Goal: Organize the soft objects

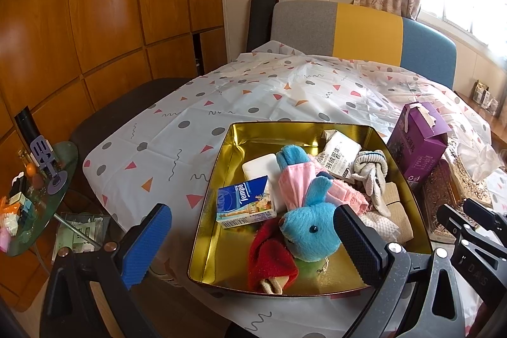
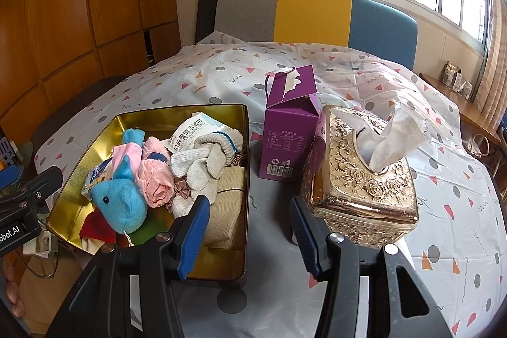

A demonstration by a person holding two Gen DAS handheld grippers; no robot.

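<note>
Left wrist view looks down into a gold tin (image 1: 221, 179) that sits at the near edge of the desk (image 1: 177, 122), which is covered by a white cloth with dots and triangles. The soft things are already heaped inside it: a blue plush toy (image 1: 309, 230), a red cloth (image 1: 269, 262), a pink cloth (image 1: 339, 192), white socks (image 1: 370, 173), a beige folded cloth (image 1: 401, 211), a tissue pack (image 1: 244, 205) and a wipes pack (image 1: 340, 157). Judging by this, most of the gathering looks done; no loose soft item shows on the open cloth, so what is left seems to be tidying the heap.

The left gripper (image 1: 253, 243) hovers over the tin's near edge with its fingers wide apart and nothing between them. In the right wrist view the right gripper (image 2: 250, 227) hangs over the bare strip of cloth between the tin (image 2: 245, 179) and an ornate gold tissue box (image 2: 364, 189), its fingers also apart and empty. A tissue sticks up from that box, and a purple carton (image 2: 290, 132) stands just behind it, nearer the middle of the desk.

Readable writing: "Tempo" on the blue tissue pack; Chinese characters on the wipes pack (image 2: 196, 132) that appear to name cleaning wipes, with small English print too blurred to be sure of; a barcode and recycling marks on the purple carton; and "bot.AI" on the body of the left gripper as seen at the left edge of the right wrist view.
</note>
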